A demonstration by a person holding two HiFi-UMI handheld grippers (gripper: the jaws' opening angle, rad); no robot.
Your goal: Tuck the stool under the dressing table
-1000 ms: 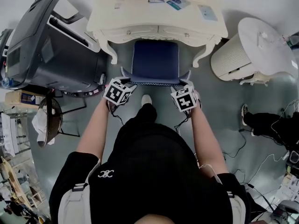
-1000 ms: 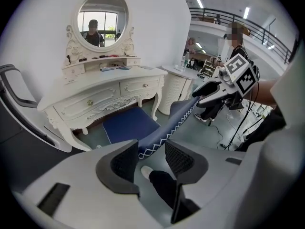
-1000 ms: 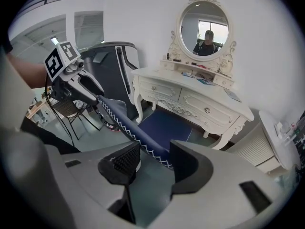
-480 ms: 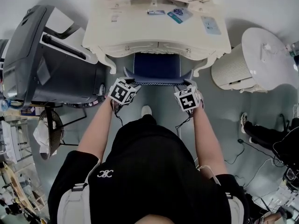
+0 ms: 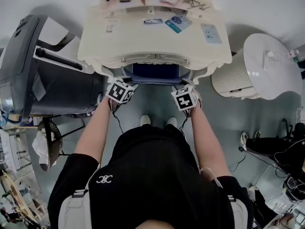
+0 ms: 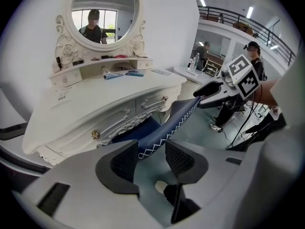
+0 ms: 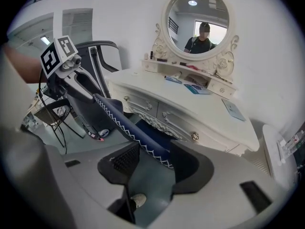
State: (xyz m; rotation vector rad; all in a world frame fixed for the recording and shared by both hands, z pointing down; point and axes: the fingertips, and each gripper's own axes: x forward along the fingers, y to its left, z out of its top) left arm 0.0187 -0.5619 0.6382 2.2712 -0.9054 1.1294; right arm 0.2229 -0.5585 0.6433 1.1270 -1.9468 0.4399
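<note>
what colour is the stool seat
Dark blue stool, white-stitched edge; clearest in right gripper view.

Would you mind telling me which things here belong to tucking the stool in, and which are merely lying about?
Part of the job: stool; dressing table; left gripper and right gripper, each closed on the seat's near edge.

Lying about: large black machine; round white table; leaflets on the tabletop; mirror; floor cables.
</note>
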